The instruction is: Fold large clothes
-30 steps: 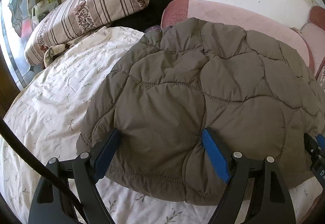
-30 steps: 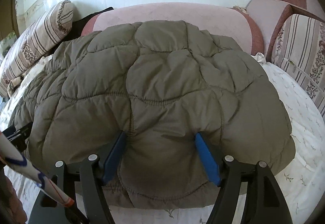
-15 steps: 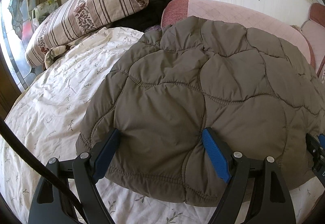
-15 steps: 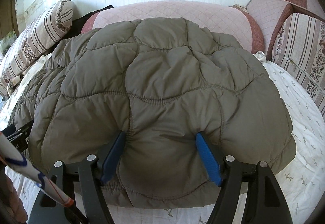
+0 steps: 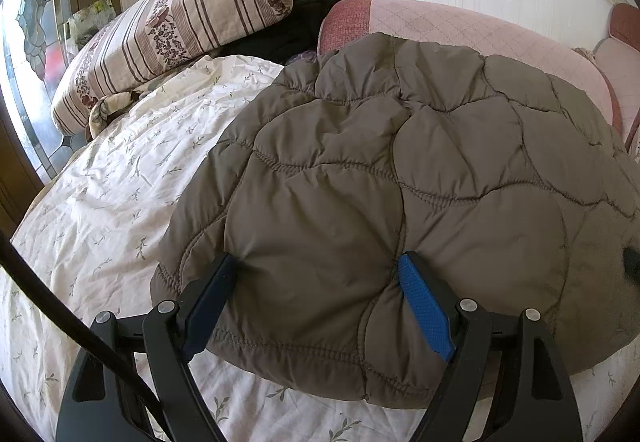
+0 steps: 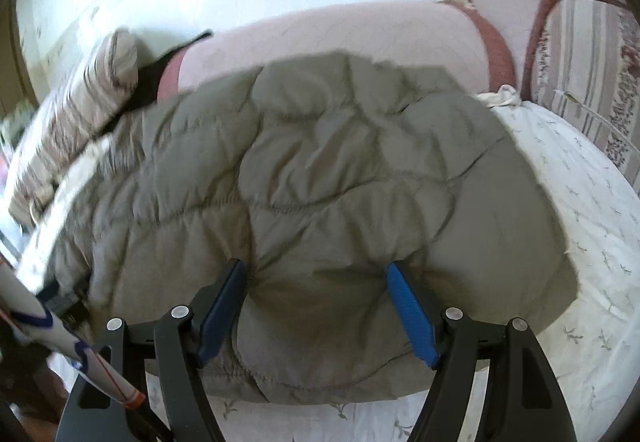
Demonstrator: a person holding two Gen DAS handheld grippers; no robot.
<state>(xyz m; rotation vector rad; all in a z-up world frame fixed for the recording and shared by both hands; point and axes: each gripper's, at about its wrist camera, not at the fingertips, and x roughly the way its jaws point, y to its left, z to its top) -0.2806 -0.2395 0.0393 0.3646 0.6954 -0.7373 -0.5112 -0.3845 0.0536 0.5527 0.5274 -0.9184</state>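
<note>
quilted olive-brown puffer jacket [image 5: 400,201], lying spread over the flower-print bed sheet [image 5: 112,201] and reaching back to the pink headboard cushion [image 5: 460,25]. looks partly folded at most: a thick rounded near hem, as if doubled, but no compact bundle, and much of the quilted body lies broad and puffed. far end bunched and wrinkled against the cushion. no sleeves to be made out in either view, so cannot tell whether tucked under or hidden.

judged early to middle of the task. left to do, by the look of it: carrying the near hem up and over toward the far end, pressing out the trapped air, squaring the edges. puffy filling likely to spring back, so a firm hold and a slow lay-down wanted.

striped bolster pillow [image 5: 172,41] off to the left by the stained-glass window, dark garment [image 5: 304,21] heaped behind it, both well apart from the work. striped cushion [image 6: 588,73] at the right edge of the bed in the right wrist view, which is blurred.

left tool [image 5: 320,290] clenched on a wide puff of the jacket's near hem, fabric swelling between its blue fingers [image 5: 424,314]. right tool [image 6: 316,298] likewise grasping the same hem further right, padding pinched between its fingers [image 6: 408,306].
</note>
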